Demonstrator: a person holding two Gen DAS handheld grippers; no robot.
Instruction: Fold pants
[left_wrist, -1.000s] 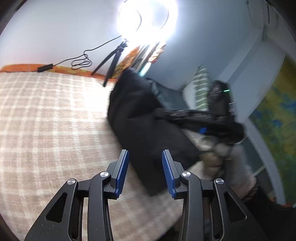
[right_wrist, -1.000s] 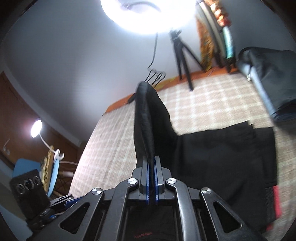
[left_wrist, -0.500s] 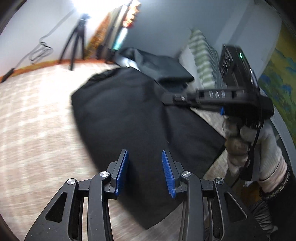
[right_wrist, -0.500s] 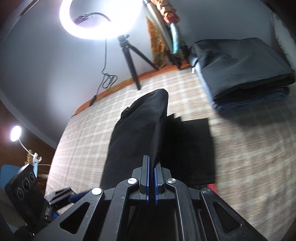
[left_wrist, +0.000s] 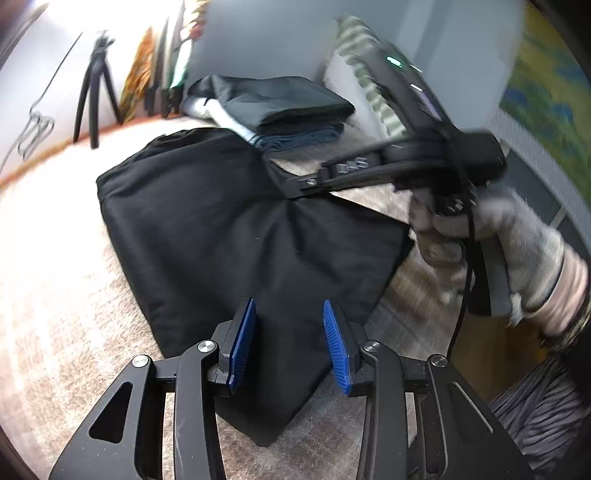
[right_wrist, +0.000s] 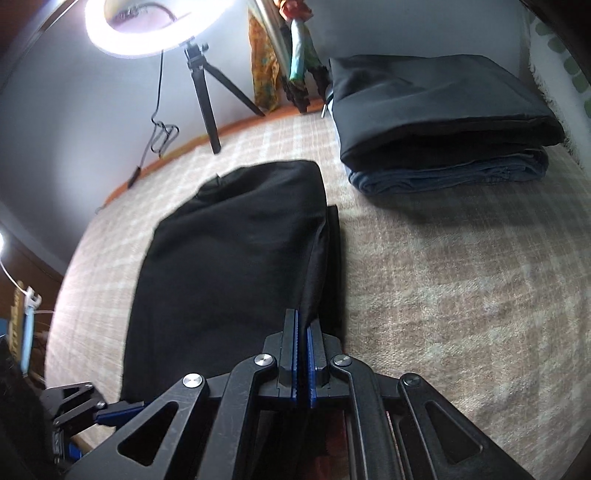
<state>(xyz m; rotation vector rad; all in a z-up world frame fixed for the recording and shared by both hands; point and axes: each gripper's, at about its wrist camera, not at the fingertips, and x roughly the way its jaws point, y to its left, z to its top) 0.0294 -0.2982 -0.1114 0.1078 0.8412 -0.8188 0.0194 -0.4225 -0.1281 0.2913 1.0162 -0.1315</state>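
One fold nearly laid | I have the black pants (right_wrist: 229, 266) doubled on the checked bed cover (right_wrist: 461, 288); right gripper (right_wrist: 303, 354) jaws pinching their raised edge; left gripper (left_wrist: 288, 343) jaws spread, empty | left: set edge down; I judge another fold due

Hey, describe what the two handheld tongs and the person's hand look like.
Both tongs, left and right, are black linkage frames with silver pivot bolts and ribbed blue pads. The right unit carries white lettering, a green light and a black cable. The hand holding it wears a light grey knit glove.
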